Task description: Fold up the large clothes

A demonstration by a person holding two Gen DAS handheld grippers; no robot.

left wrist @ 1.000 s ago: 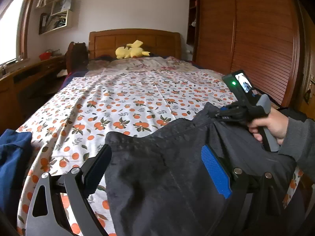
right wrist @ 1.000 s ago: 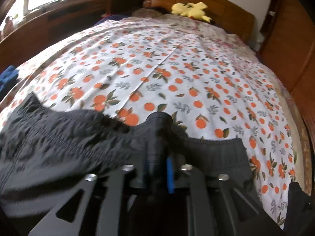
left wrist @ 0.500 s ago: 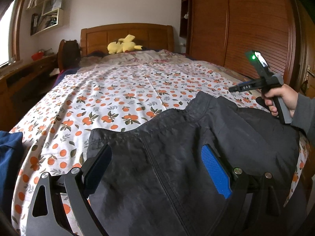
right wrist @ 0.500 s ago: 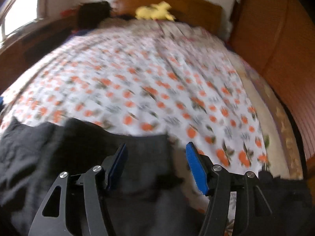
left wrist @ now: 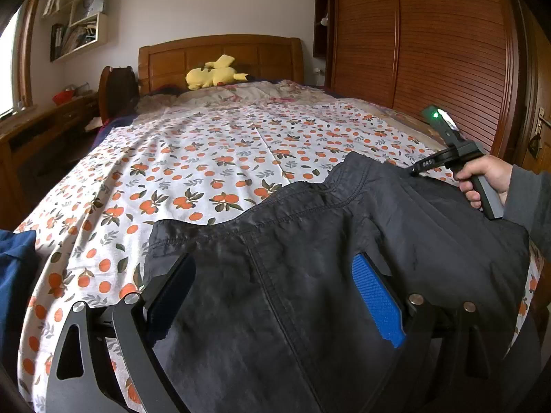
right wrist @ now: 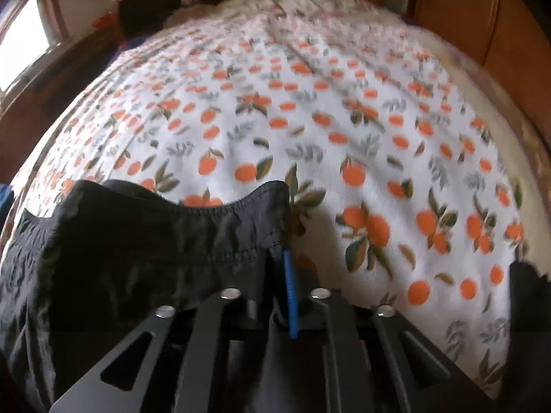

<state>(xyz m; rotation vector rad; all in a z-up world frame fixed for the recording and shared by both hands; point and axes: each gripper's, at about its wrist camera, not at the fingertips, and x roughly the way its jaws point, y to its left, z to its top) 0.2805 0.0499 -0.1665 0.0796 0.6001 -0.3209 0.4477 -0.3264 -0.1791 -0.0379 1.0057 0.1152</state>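
A dark grey garment (left wrist: 310,241) lies spread over the near end of the orange-print bed sheet (left wrist: 206,158). In the left wrist view my left gripper (left wrist: 272,296) stands wide open low over the cloth, which runs between its black and blue pads without being pressed. My right gripper (right wrist: 284,275) is shut on the garment (right wrist: 137,241) at its hemmed right corner, where the fabric runs down between the closed pads. In the left wrist view a person's hand (left wrist: 485,179) holds that right gripper (left wrist: 418,168) at the garment's far right edge.
A blue garment (left wrist: 13,275) lies at the bed's left edge. A yellow plush toy (left wrist: 213,75) rests by the wooden headboard. A slatted wooden wardrobe (left wrist: 430,51) runs along the right side and a desk (left wrist: 34,130) along the left.
The right gripper let go of the waistband, opened, swung to the right and shut on the garment's right corner. The left gripper stayed open over the cloth.
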